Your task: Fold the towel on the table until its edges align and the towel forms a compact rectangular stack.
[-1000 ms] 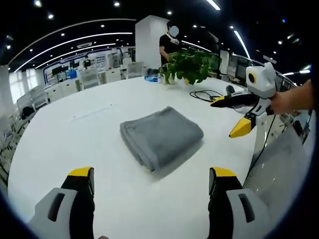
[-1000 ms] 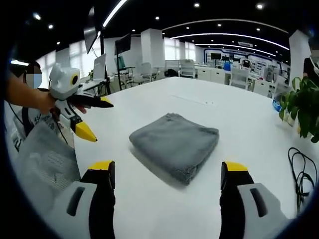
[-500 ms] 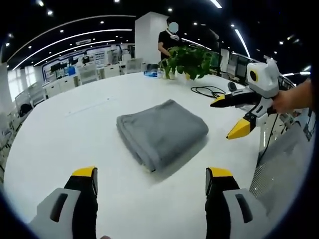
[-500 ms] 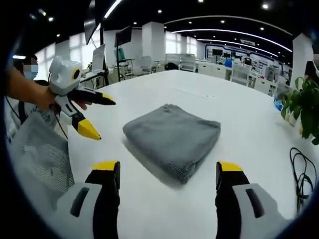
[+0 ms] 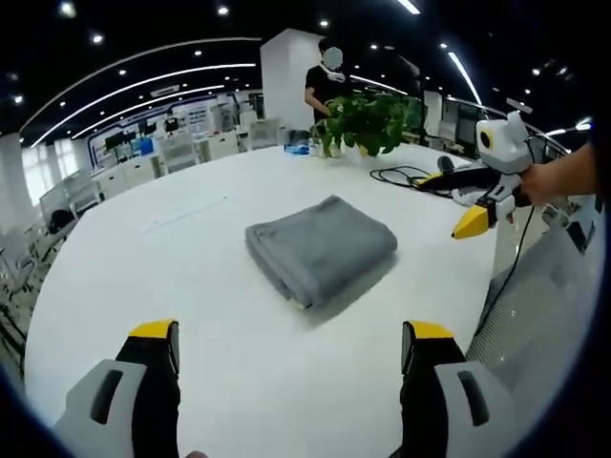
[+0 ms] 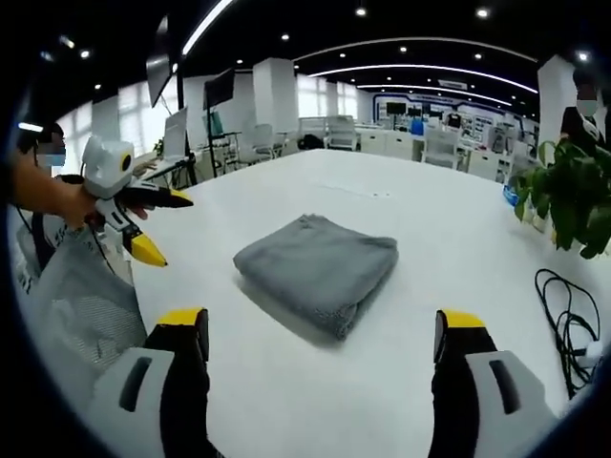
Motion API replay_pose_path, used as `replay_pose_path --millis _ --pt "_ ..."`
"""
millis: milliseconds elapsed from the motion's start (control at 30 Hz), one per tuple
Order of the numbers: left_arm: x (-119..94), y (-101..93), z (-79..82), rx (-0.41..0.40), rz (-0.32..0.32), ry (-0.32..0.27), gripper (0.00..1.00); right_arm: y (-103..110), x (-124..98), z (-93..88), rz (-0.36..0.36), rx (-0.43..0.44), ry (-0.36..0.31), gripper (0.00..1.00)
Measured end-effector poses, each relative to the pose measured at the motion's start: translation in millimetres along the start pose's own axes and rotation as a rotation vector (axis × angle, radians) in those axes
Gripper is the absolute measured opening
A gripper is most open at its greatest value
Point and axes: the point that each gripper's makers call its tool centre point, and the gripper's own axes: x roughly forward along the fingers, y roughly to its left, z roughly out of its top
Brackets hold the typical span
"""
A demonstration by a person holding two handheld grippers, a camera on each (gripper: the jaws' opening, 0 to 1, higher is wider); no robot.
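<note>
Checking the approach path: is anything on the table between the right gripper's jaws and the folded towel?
No. In the right gripper view, only bare white table separates the open right gripper from the towel.

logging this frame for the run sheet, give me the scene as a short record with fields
towel: grey, folded into a compact rectangular stack, lying flat on the table, untouched
table: white, round-edged
left gripper: open, held back from the towel, empty
right gripper: open, held back from the towel, empty
plant: green, leafy, at the far edge of the table
cable: black, looped on the table beside the plant
person: standing behind the plant
task state: towel looks fully folded
</note>
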Motion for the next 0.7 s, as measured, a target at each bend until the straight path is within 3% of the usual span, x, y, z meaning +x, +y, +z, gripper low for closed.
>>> replay_pose_path --millis 700 --pt "-20.1 -8.1 -11.1 -0.018 0.003 0.004 0.99 20.3 -12.3 -8.7 0.012 -0.017 -0.004 0.99"
